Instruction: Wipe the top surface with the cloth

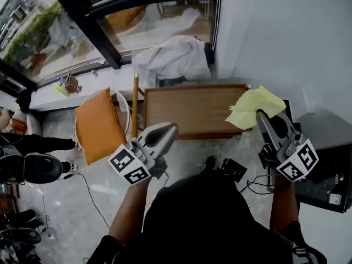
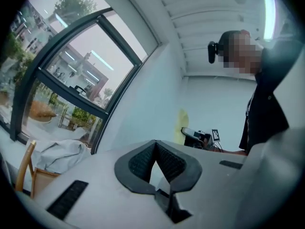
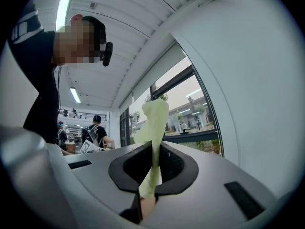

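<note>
Head view. Wooden table [image 1: 190, 111] near centre. White wall [image 1: 286, 37] at 1 to 2 o'clock. Big window with a dark frame [image 1: 104, 43] runs 10 to 12 o'clock; daylight and greenery outside. Pale crumpled sheet [image 1: 173, 59] heaped at 12, just beyond the table. Chair with an orange cushion [image 1: 98, 125] at 9, beside the table. Floor [image 1: 82, 202] of glossy grey tile, 7 to 8 o'clock. Right gripper view: white ribbed ceiling [image 3: 133, 13], strip light [image 3: 63, 11] lit at 11.

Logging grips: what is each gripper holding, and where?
The right gripper pinches the thin pale-yellow cloth by one edge; the left gripper, jaws shut, holds nothing.
</note>
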